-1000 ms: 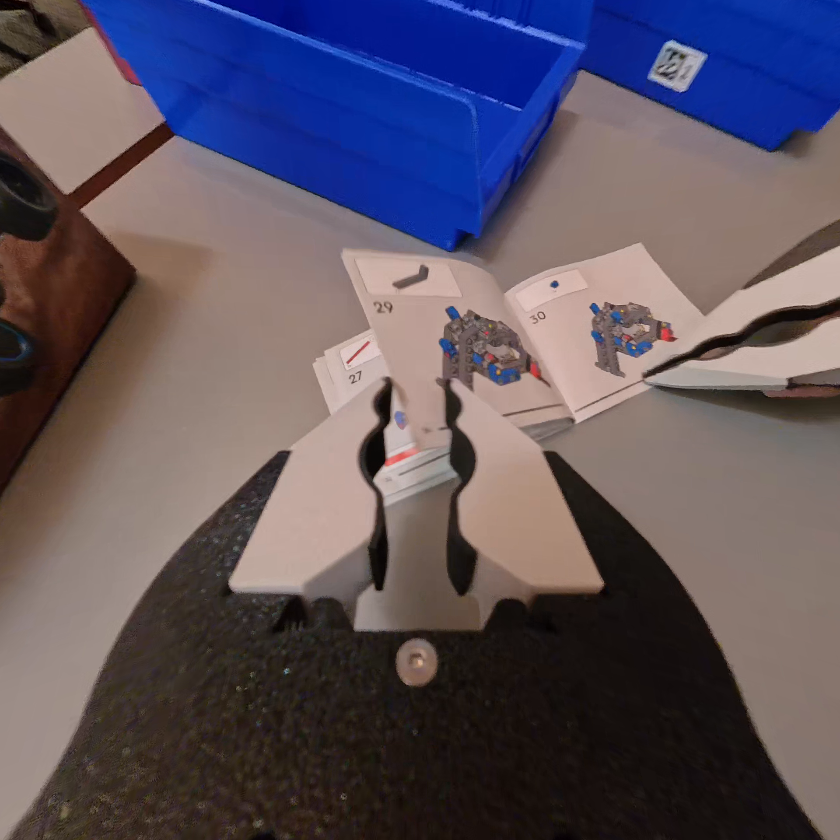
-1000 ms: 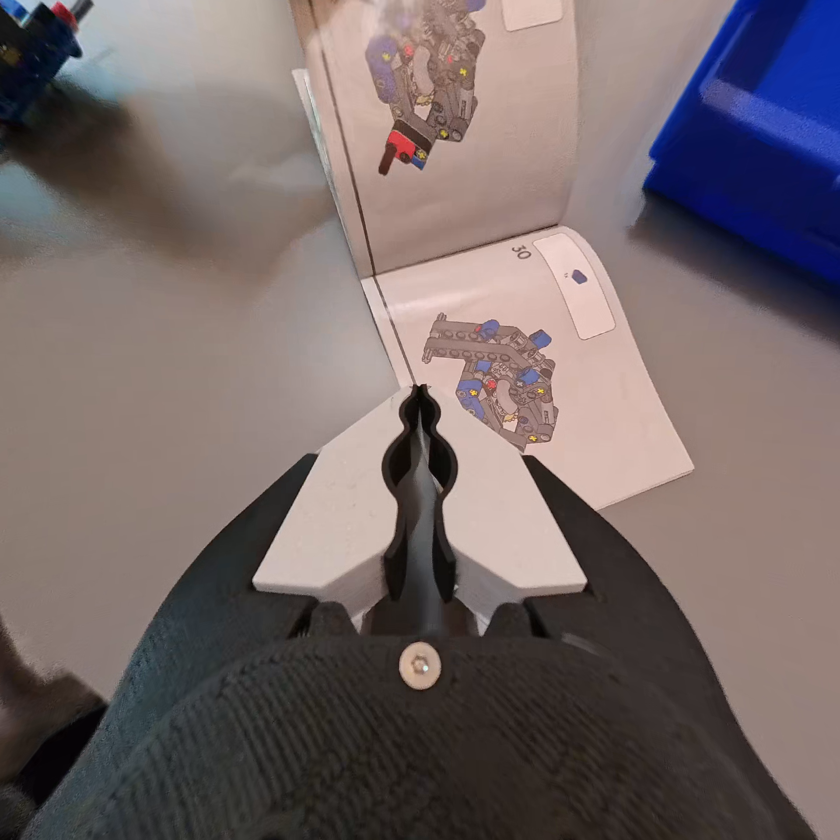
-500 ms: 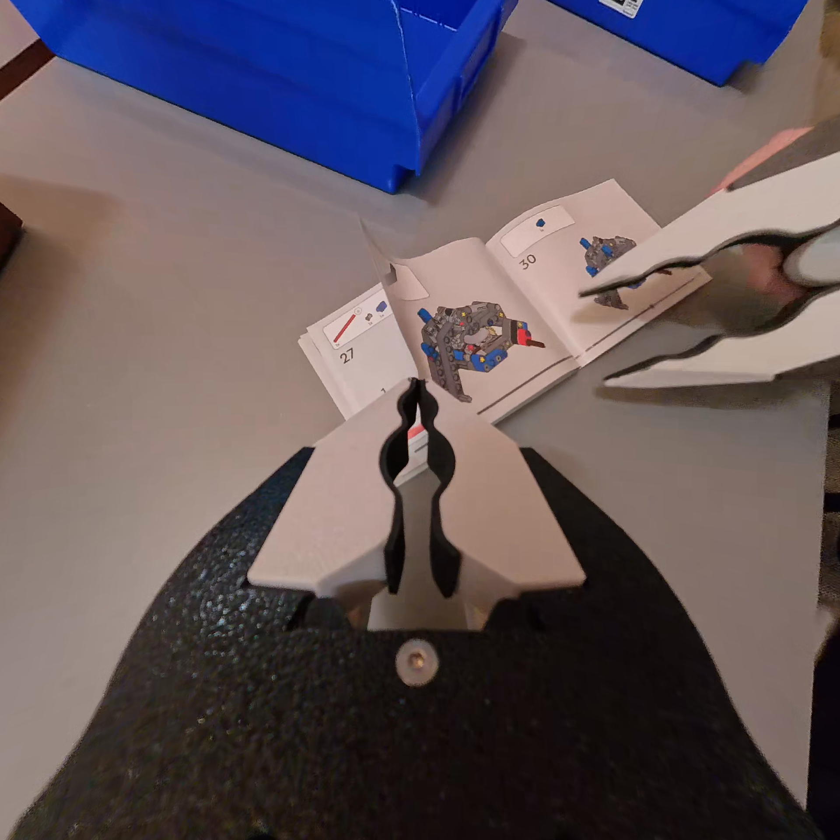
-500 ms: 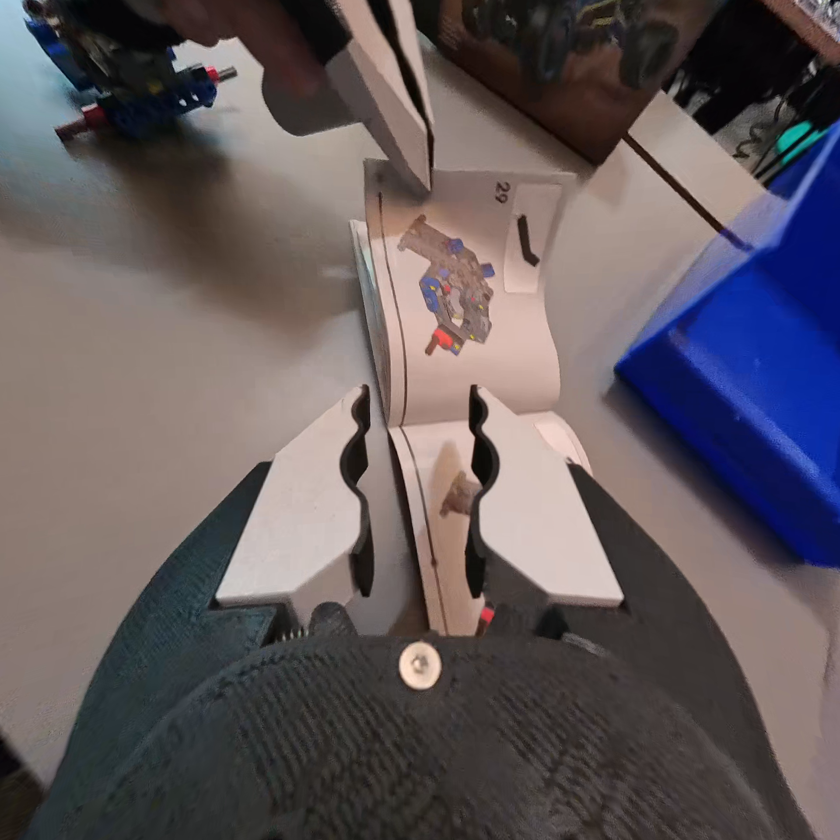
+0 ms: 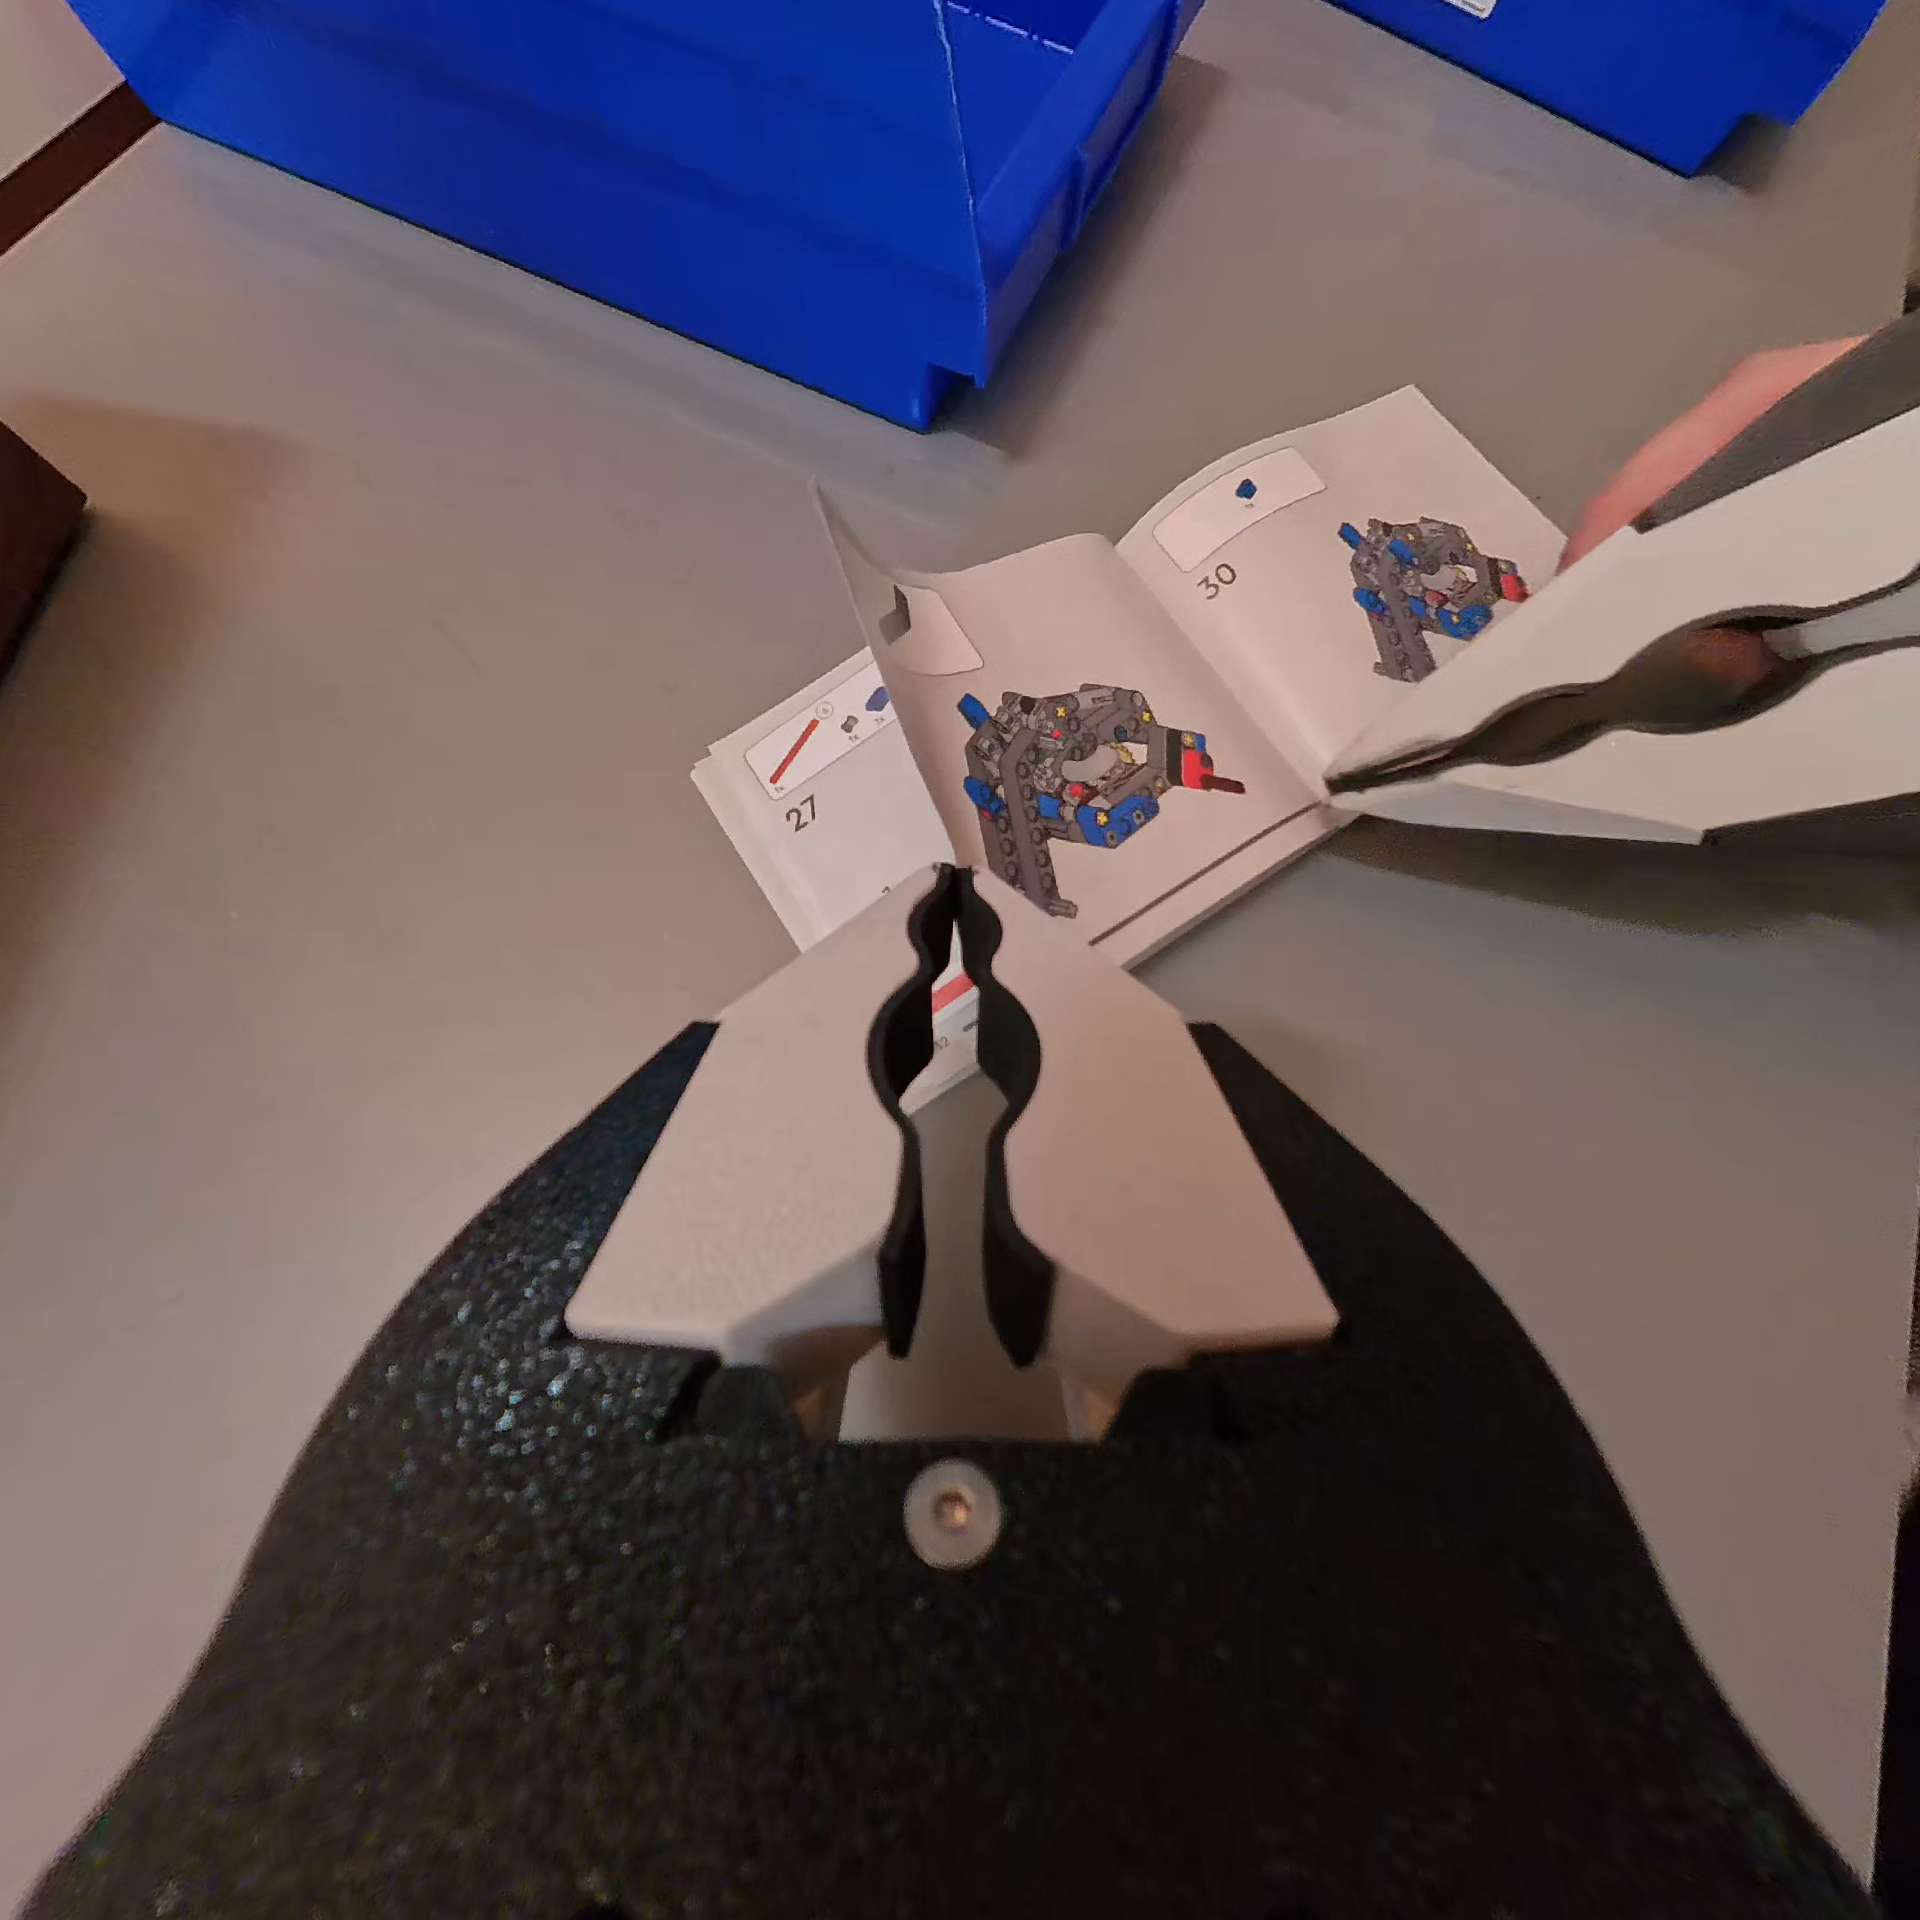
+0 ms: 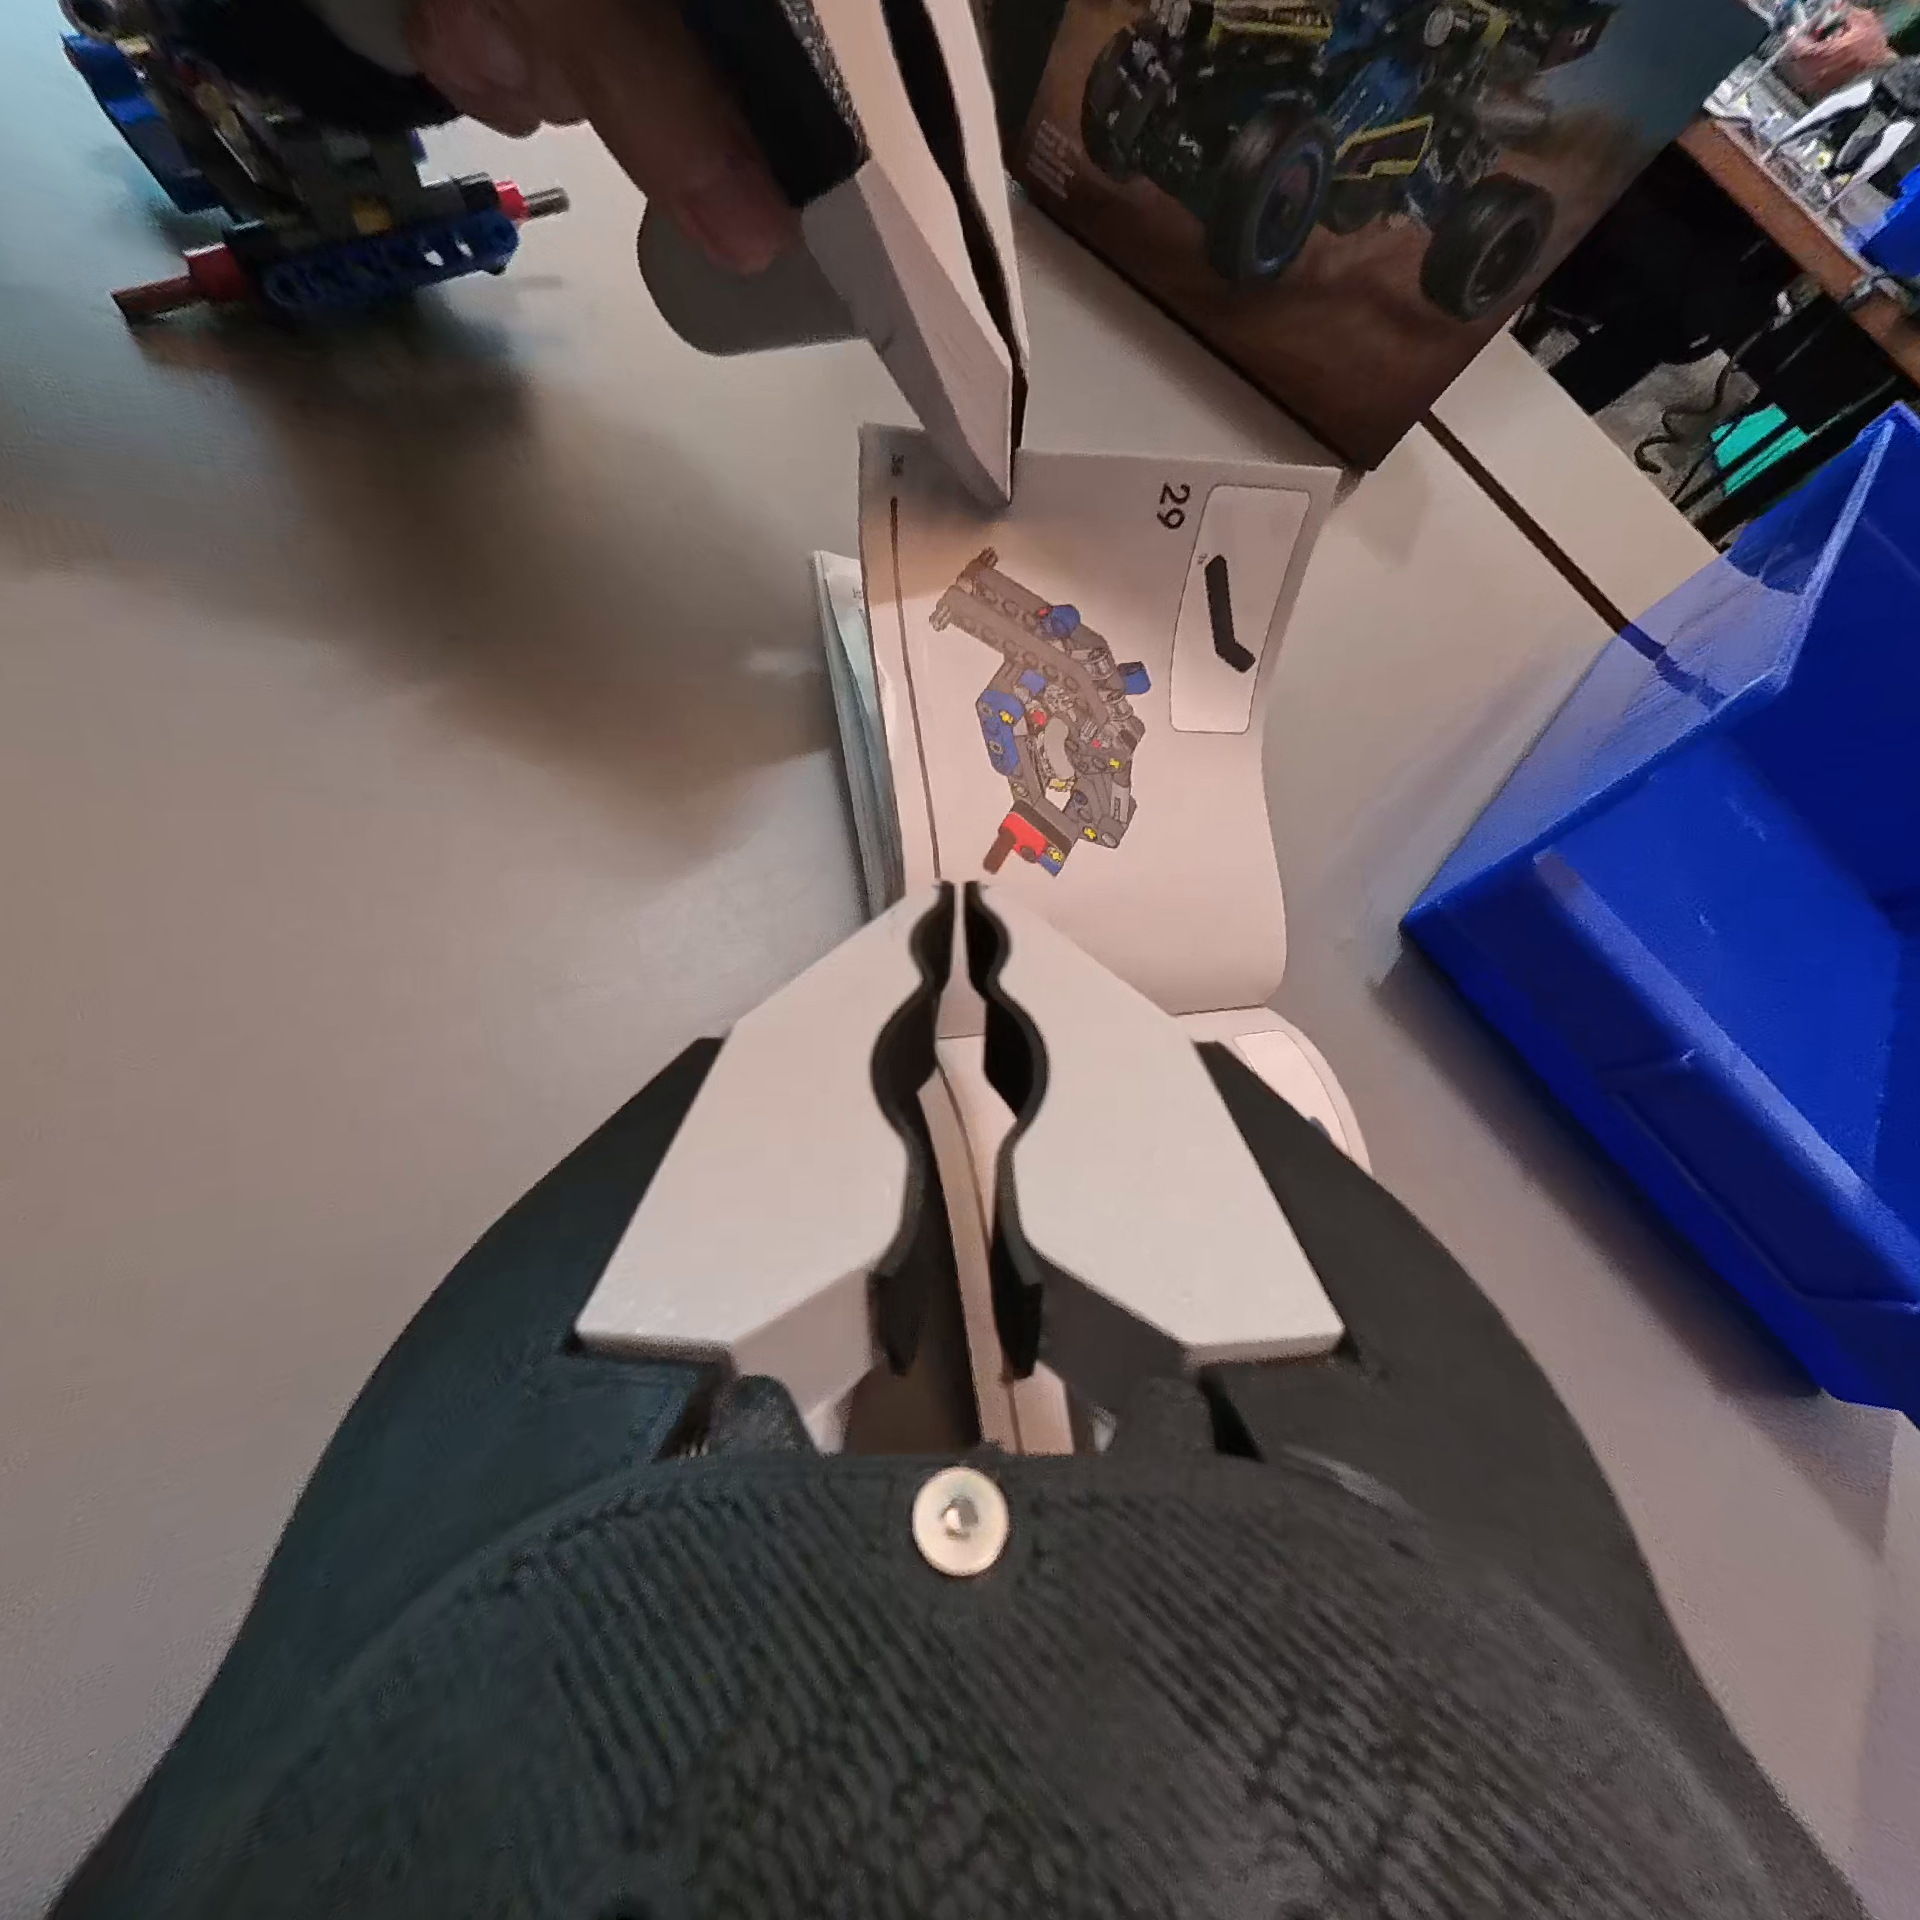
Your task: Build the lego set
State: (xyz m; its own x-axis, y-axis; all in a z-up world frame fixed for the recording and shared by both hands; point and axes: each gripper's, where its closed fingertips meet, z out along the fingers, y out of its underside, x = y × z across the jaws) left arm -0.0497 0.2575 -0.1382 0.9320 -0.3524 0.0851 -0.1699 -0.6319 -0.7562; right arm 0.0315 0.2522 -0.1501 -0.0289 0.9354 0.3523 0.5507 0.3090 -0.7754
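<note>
Half a second back the right gripper [image 6: 957,891] had its fingers spread over the booklet's fold; they are now pressed together, tips down at the spine of the booklet [image 5: 1049,665], with no page seen between them. Grey table [image 5: 364,644] fills both views, carrying two blue bins: a large one [image 5: 644,177] at the far edge and a second [image 5: 1621,73] cut off at the top right corner. Only the right wrist view shows the room's far side, a cluttered wooden shelf [image 6: 1808,135], a printed box with a buggy picture [image 6: 1299,166] standing on the table, and a half-built brick model [image 6: 343,208] in blue, grey and red, blurred at the top left. Open and lying between the two grippers, the booklet has one page curling upward. The left gripper [image 5: 954,875] rests over the booklet's near corner, fingers closed tip to tip, nothing visibly pinched. A hand [image 6: 675,135] behind that gripper is partly cut off. The booklet's lower pages are hidden under the fingers.
</note>
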